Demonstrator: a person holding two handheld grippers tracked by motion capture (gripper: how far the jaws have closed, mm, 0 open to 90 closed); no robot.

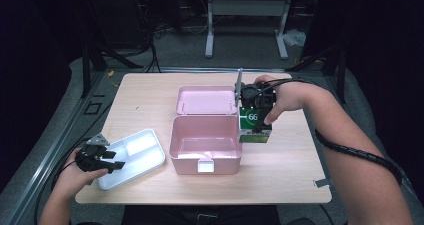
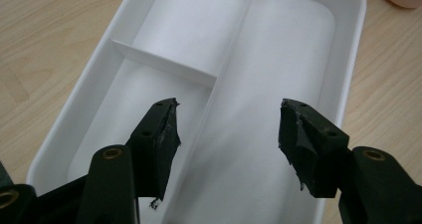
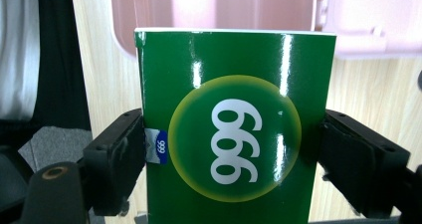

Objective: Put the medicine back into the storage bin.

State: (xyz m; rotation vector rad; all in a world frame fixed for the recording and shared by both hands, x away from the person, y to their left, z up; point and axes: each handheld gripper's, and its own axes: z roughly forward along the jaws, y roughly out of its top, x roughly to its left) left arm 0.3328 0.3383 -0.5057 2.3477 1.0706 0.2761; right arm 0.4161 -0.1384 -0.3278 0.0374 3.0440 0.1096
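Right of frame centre, our right gripper [image 1: 256, 116] pinches the green 999 box [image 1: 254, 126] beside the open pink case [image 1: 205, 146]. Lower left, our left gripper [image 2: 228, 134] hangs spread over the white divided tray [image 2: 354, 50].

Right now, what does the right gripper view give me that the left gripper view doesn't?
Right gripper view: the right gripper has its jaws closed against both sides of the green box marked 999, with the lid of the open pink case beyond it.

Left gripper view: the left gripper has its jaws spread open, holding nothing, over the white divided tray; one long compartment and two shorter ones look empty.

Both: the light wooden table, and some pink of the case, which in the left gripper view is just a corner at top right.
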